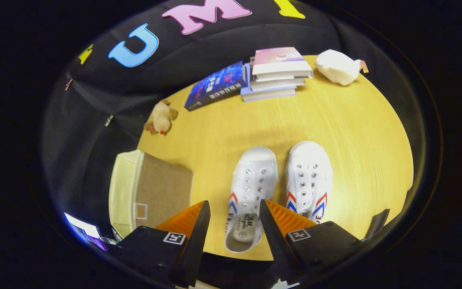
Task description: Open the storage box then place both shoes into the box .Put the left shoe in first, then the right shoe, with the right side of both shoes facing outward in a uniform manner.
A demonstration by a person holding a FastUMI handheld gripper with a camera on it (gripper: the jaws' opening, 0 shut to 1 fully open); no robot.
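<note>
Tongs (234, 208) spread apart, gripping nothing; I see the left shoe (251, 192) lying between them, heel nearest. Right shoe (309, 180) sits just beside it, past one finger. Storage box (150, 188) stands off the other finger, at the table (359, 132) edge, bare wood ahead.

Shoes (279, 180) white, red-blue stripes; storage box (150, 192) cream and brown; table (355, 132) yellow wood grain.

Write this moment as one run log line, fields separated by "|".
gripper: open, above left shoe heel | right shoe: beside it on table | storage box: closed | shoes boxed: none
</note>
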